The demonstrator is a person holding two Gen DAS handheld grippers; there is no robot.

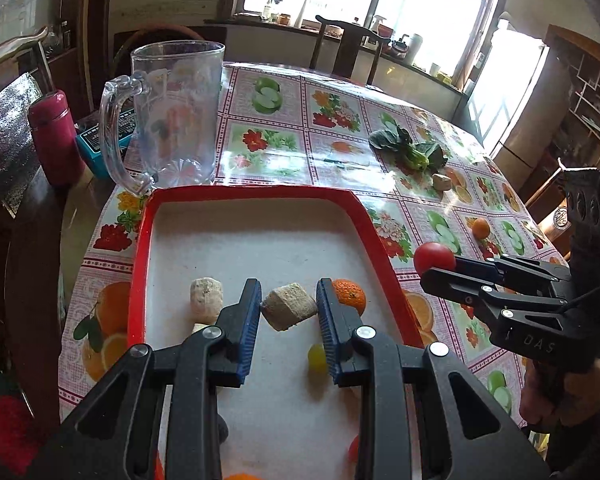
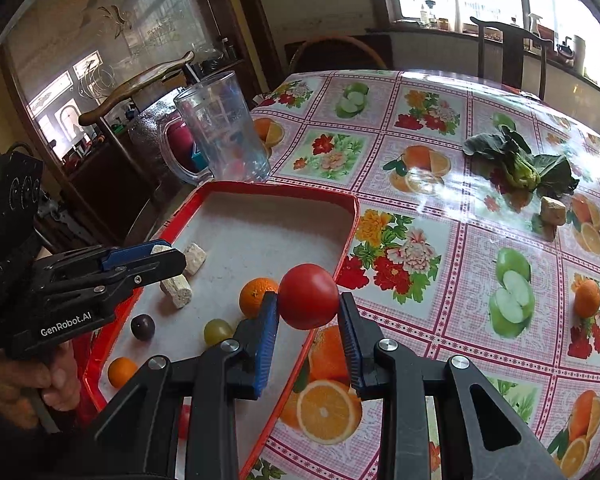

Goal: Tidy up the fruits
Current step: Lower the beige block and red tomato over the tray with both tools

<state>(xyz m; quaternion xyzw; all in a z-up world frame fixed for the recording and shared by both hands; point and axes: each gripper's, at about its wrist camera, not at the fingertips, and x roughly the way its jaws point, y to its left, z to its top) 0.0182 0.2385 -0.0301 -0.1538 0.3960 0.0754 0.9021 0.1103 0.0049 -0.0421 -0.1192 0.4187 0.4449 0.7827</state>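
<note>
Left wrist view: the left gripper (image 1: 288, 308) is clenched on a beige, cork-like chunk (image 1: 289, 306), held over the white floor of the red-rimmed tray (image 1: 256, 192). On that tray, a second pale chunk (image 1: 206, 300) lies left of the gripper, a mandarin (image 1: 350, 295) just right of it, and a green grape (image 1: 317, 357) nearer the camera. Behind the tray's far rim stands a clear glass pitcher (image 1: 176, 116). Off the tray's right rim, the right gripper (image 1: 434, 264) grasps a red tomato (image 1: 433, 257). Beyond, on the fruit-print tablecloth (image 1: 300, 128), lie another mandarin (image 1: 481, 227), a leafy green vegetable (image 1: 412, 148) and 1 more beige chunk (image 1: 443, 182).

Right wrist view: the right gripper (image 2: 308, 312) grips the tomato (image 2: 308, 295) directly above the tray's (image 2: 276, 190) right rim. In the tray lie a mandarin (image 2: 256, 294), a green grape (image 2: 217, 331), a dark grape (image 2: 143, 327), a small mandarin (image 2: 122, 371) and a pale chunk (image 2: 177, 290). The left gripper (image 2: 172, 256) reaches over the tray's left side, a person's hand (image 2: 32, 380) on its handle.
</note>
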